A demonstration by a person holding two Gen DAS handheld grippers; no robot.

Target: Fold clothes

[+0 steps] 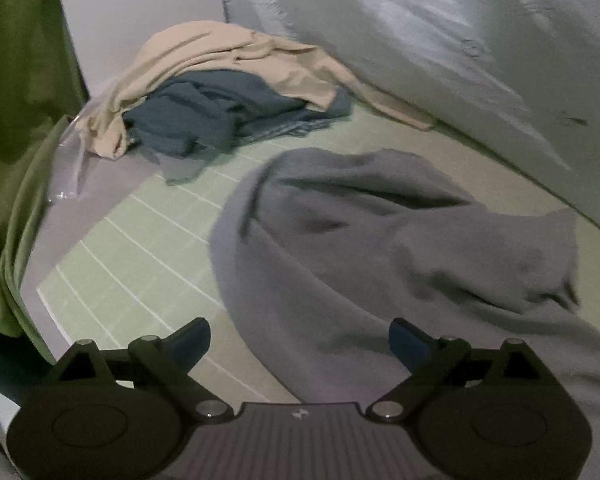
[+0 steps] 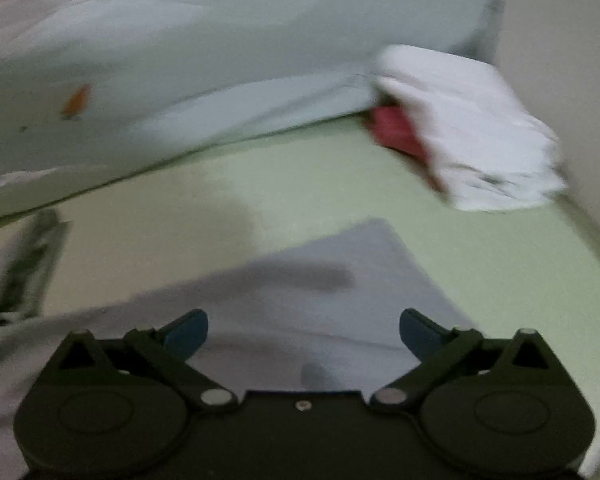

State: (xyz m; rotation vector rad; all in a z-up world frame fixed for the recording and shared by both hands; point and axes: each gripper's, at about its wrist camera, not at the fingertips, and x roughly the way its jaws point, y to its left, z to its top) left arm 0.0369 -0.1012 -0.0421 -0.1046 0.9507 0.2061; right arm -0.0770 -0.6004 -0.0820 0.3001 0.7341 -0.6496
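Observation:
A grey garment (image 1: 379, 248) lies rumpled on the pale green mat (image 1: 140, 240), filling the middle and right of the left wrist view. My left gripper (image 1: 300, 340) hangs over its near edge, open, nothing between the blue pads. In the right wrist view a flat corner of the grey garment (image 2: 319, 288) lies on the green mat (image 2: 499, 260). My right gripper (image 2: 303, 332) stands wide open above that corner, with nothing pinched between its fingers. The right wrist view is blurred.
A heap of beige cloth (image 1: 228, 56) over dark blue cloth (image 1: 212, 116) sits at the back left. Pale bedding (image 1: 439, 40) runs along the far side. A green curtain (image 1: 16, 120) hangs at the left. White cloth (image 2: 479, 128) over something red (image 2: 395, 128) lies at the back right.

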